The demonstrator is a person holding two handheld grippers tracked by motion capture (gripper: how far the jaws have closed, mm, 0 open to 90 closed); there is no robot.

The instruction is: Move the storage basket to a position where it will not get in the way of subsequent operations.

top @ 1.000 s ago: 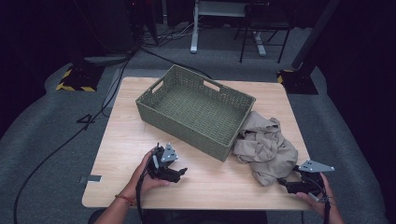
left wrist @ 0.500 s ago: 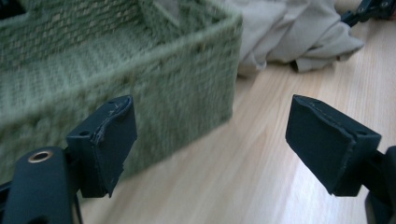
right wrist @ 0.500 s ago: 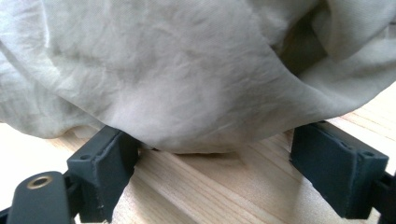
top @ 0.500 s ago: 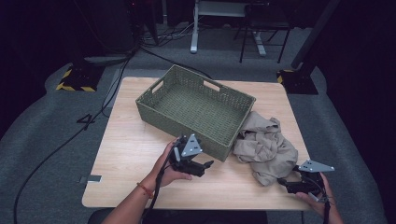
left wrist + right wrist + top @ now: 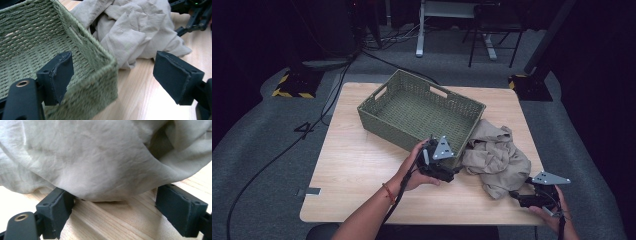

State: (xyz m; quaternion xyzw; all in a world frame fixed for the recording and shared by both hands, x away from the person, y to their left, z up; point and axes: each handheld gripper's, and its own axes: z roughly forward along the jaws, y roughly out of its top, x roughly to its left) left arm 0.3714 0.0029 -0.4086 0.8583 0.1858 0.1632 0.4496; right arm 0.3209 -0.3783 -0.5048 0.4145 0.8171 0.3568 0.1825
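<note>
One basket [image 5: 422,112], one cloth [image 5: 497,157], two claws, one table [image 5: 357,165].

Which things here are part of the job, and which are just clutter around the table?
In the job:
- beige cloth, crumpled beside the basket
- green woven basket
- left hand-held gripper, open at the basket's corner
- right hand-held gripper, open at the cloth's edge

Lying about:
- floor cable
- desk frame behind the table

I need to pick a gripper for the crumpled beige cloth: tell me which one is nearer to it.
Right. The right gripper sits at the crumpled beige cloth's near edge, its open jaws reaching under the folds. The left gripper hovers by the woven green basket's corner, beside the cloth.
</note>
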